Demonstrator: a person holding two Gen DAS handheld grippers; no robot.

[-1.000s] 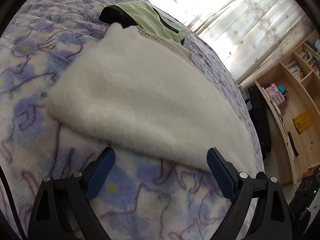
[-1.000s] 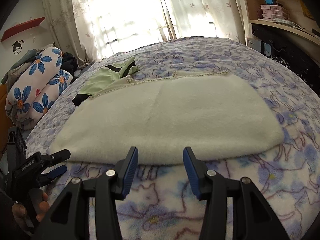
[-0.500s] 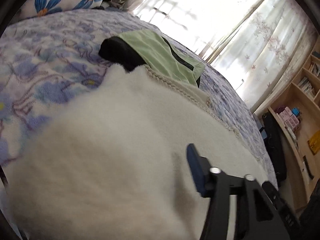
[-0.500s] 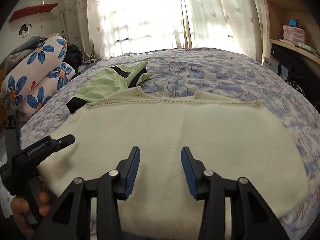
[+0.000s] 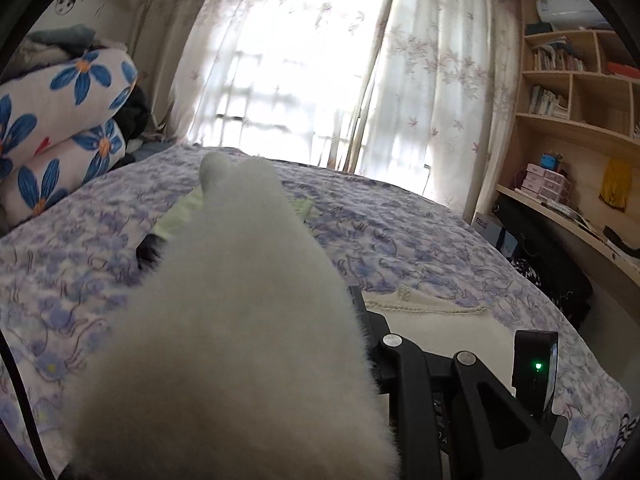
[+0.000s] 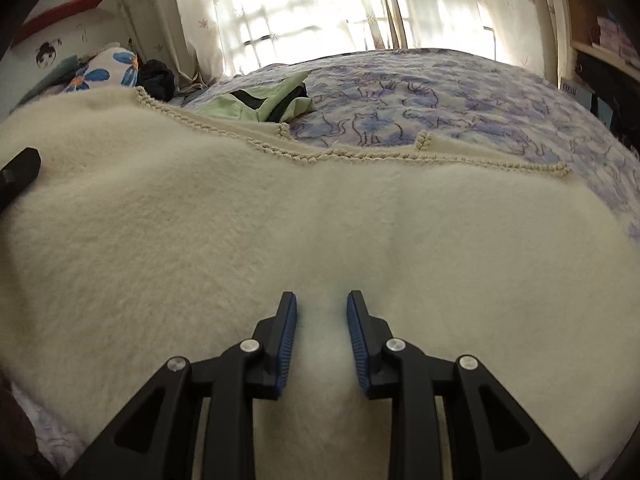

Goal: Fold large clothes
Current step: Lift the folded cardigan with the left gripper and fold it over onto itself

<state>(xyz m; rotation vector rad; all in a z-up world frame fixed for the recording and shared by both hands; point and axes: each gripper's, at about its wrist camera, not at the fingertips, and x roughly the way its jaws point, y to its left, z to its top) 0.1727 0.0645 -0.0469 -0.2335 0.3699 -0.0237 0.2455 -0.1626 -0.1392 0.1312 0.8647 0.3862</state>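
Note:
A white fleece garment [image 6: 280, 216] with a braided trim lies spread on the bed. Its left part is raised into a tall fold [image 5: 240, 320] that fills the left wrist view. My left gripper [image 5: 332, 304] is closing on this fold and holds it up off the bed; only one finger [image 5: 356, 308] shows, the other is buried in the fleece. The left gripper's tip [image 6: 20, 172] shows at the left edge of the right wrist view. My right gripper [image 6: 322, 308] is low on the garment's near edge, jaws closing, with a ridge of fleece pinched between the blue pads.
A green and black garment [image 6: 260, 100] lies behind the fleece on the purple cat-print bedspread [image 6: 440, 92]. Rolled flowered quilts [image 5: 60, 128] are stacked at the back left. Wooden shelves and a desk [image 5: 580, 128] stand to the right of the bed, curtains [image 5: 300, 60] behind.
The left gripper went from wide open in front of the fleece edge to shut on it, then rose with the fabric. The right gripper moved forward onto the fleece and its jaws narrowed.

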